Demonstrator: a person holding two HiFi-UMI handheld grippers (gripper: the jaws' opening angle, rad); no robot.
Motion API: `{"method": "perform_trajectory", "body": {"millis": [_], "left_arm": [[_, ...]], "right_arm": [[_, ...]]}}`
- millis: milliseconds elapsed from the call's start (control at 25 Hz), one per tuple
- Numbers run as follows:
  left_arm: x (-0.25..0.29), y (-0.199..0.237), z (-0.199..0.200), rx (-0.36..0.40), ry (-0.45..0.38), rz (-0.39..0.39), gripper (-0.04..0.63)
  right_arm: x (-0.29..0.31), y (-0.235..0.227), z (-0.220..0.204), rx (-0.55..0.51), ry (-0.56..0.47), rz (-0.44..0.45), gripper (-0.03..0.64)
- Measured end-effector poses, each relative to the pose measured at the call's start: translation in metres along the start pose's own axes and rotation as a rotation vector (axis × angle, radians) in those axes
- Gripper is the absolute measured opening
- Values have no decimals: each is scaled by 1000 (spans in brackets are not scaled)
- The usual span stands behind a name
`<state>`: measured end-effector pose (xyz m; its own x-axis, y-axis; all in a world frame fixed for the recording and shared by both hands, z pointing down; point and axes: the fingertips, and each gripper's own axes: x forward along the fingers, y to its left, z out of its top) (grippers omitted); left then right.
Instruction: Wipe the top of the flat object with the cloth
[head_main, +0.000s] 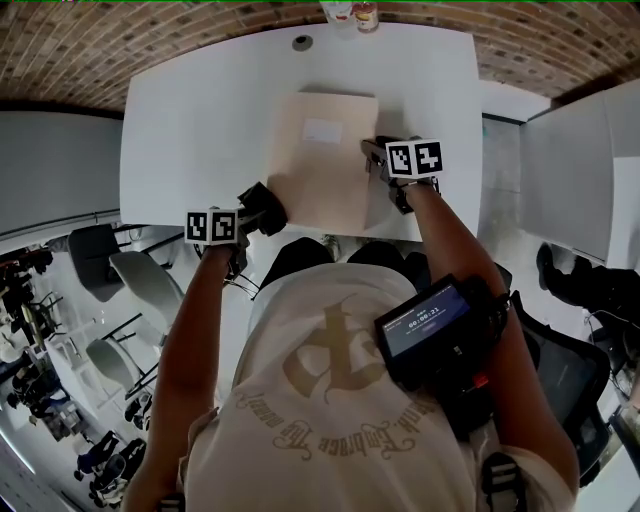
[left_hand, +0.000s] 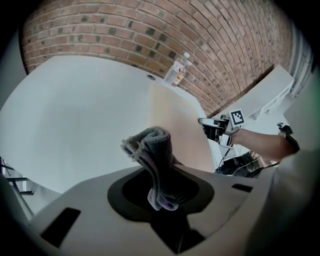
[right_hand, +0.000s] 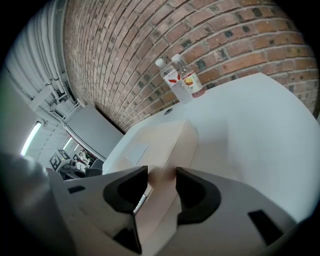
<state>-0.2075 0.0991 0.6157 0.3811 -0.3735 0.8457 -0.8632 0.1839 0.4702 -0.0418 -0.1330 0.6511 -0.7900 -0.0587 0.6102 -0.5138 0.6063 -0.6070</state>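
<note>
A flat beige box (head_main: 322, 175) with a pale label lies on the white table (head_main: 195, 120). My left gripper (head_main: 266, 210) is at the box's near left corner, shut on a bunched grey cloth (left_hand: 151, 150) that sticks out past its jaws (left_hand: 161, 187). The cloth hangs just short of the box (left_hand: 176, 117), above the table. My right gripper (head_main: 376, 153) is at the box's right edge. Its jaws (right_hand: 161, 182) stand on either side of that edge, shut on the box (right_hand: 156, 142).
Two plastic bottles (right_hand: 178, 76) stand at the table's far edge by the brick wall, also in the head view as bottles (head_main: 352, 12). A round grommet (head_main: 302, 42) is near them. Office chairs stand left of the table and a grey cabinet right.
</note>
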Motion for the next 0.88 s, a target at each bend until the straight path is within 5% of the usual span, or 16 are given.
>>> {"method": "perform_trajectory", "body": {"millis": [400,880], "left_arm": [[-23,30,-5,-70,-88,80,104],[-41,53,49,-115,-339,28,104]], "right_arm": [[-3,-4,0,51,-10,2,187],[-12,-1,-3,67,-13,-37,187]]}}
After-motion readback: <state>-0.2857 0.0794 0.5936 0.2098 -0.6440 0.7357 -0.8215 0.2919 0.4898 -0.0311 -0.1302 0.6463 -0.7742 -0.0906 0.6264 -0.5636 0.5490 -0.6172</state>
